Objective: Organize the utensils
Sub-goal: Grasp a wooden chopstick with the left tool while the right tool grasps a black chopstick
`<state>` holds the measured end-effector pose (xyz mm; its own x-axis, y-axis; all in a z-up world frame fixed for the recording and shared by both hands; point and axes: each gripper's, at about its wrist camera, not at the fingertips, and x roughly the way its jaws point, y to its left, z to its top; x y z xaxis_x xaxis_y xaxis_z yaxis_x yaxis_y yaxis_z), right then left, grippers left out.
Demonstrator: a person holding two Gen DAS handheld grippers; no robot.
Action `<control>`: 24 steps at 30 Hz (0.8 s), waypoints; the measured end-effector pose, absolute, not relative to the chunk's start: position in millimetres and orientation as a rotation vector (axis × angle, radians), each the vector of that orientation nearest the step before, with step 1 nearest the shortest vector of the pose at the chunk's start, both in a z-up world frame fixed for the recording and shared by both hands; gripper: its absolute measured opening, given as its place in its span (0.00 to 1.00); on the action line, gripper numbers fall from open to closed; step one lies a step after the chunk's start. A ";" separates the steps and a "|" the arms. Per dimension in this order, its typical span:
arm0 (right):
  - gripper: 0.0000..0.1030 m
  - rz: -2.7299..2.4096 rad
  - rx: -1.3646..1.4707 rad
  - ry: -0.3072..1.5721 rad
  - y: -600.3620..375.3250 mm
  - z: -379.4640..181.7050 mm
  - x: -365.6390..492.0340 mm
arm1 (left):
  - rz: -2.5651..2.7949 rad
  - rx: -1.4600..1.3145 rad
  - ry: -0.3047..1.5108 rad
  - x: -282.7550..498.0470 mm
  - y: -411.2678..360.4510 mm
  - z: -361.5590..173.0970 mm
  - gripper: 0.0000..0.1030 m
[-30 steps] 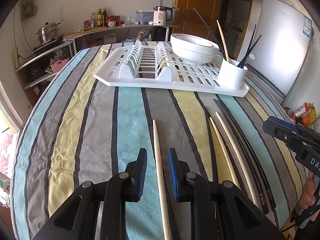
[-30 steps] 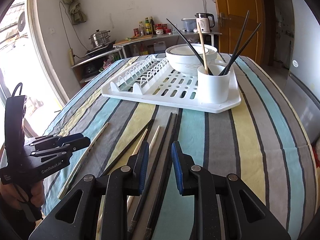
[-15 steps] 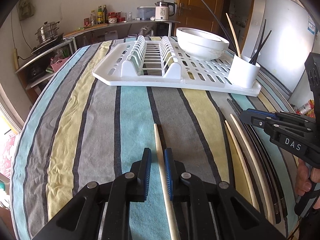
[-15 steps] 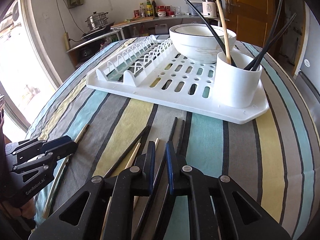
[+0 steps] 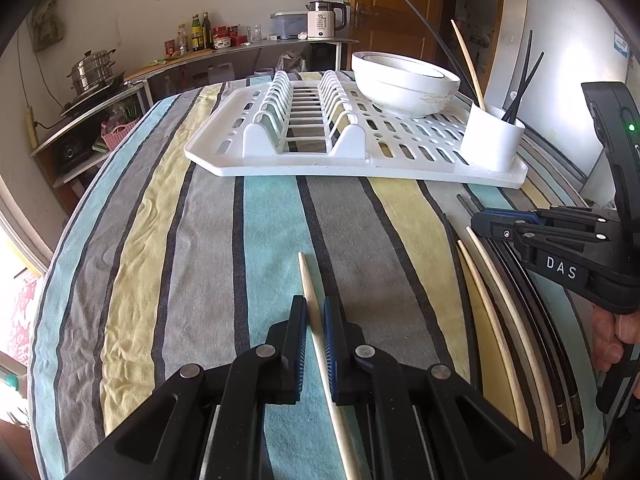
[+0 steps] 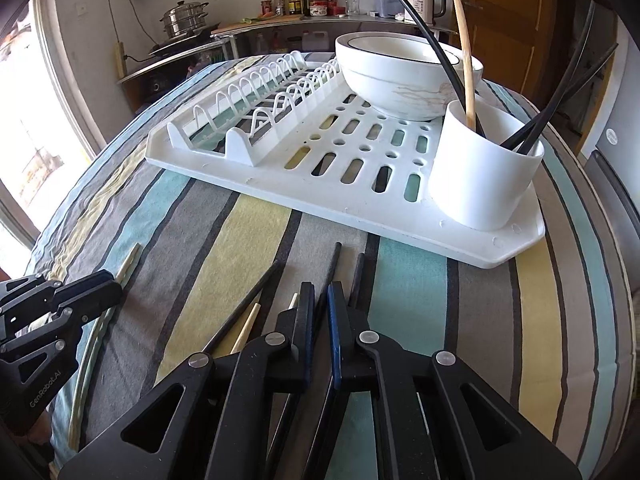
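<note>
Both sets of jaws have closed in since a second ago, and the right gripper [image 6: 320, 300] has dropped nearer the striped tablecloth [image 5: 192, 264]. Left gripper [image 5: 315, 312]: fingers nearly together, clamped on a pale wooden chopstick [image 5: 310, 284] lying on the cloth. Right gripper: pinched on a black chopstick [image 6: 332, 266]; more loose chopsticks lie beside it. Beyond: white drying rack [image 6: 360, 196], bowl [image 6: 400, 80], and cup [image 6: 480, 176] holding chopsticks.
</note>
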<state>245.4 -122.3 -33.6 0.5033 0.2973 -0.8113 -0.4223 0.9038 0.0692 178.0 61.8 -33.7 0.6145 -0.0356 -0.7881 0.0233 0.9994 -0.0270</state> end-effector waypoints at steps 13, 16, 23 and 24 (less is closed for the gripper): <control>0.05 0.497 -0.053 0.860 -142.5 -2.3 228.5 | -0.055 -0.042 0.862 173.9 61.3 -9.6 0.06; 0.05 0.507 -0.033 0.818 -149.7 14.6 219.9 | -0.066 -0.045 0.819 168.7 60.0 8.8 0.06; 0.05 0.526 0.008 0.720 -166.0 52.7 198.5 | -0.104 -0.071 0.741 155.7 56.9 48.1 0.06; 0.05 0.527 0.011 0.707 -168.1 56.9 195.4 | -0.107 -0.073 0.731 153.1 56.3 52.4 0.06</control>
